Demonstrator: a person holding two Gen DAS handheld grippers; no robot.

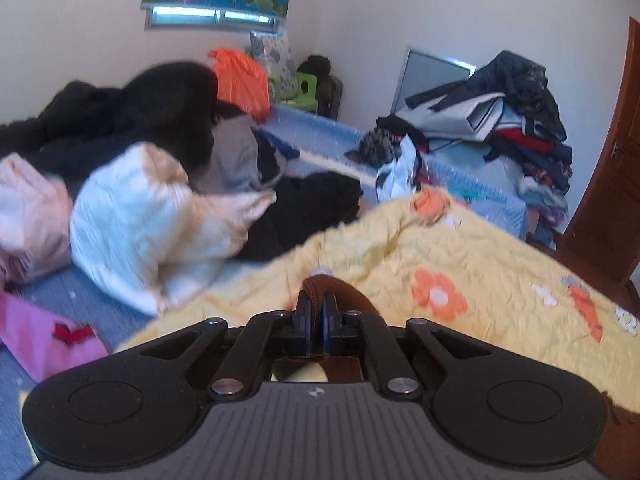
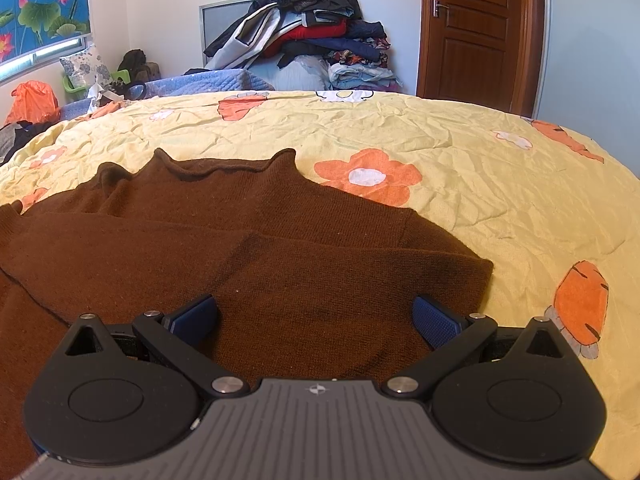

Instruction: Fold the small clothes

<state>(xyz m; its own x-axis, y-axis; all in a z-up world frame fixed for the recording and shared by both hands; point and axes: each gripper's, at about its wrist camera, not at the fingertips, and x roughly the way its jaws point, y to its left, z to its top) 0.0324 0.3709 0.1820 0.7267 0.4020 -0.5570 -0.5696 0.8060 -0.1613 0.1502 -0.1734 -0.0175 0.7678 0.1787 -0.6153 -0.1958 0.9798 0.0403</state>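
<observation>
A small brown knitted sweater (image 2: 248, 232) lies flat on the yellow flowered quilt (image 2: 460, 168), collar away from me, with one sleeve folded across its body. My right gripper (image 2: 316, 316) hovers open just above its near part, blue pads spread wide on either side of the knit. In the left wrist view my left gripper (image 1: 316, 304) is shut on a fold of the brown sweater (image 1: 344, 292), which bulges up between and behind the pinched pads, lifted above the quilt (image 1: 480, 264).
Left of the quilt lie a white padded jacket (image 1: 152, 216), black garments (image 1: 132, 116), a pink piece (image 1: 44, 340) and an orange bag (image 1: 240, 80). A tall pile of clothes (image 2: 316, 28) stands beyond the bed. A brown door (image 2: 480, 32) is at the right.
</observation>
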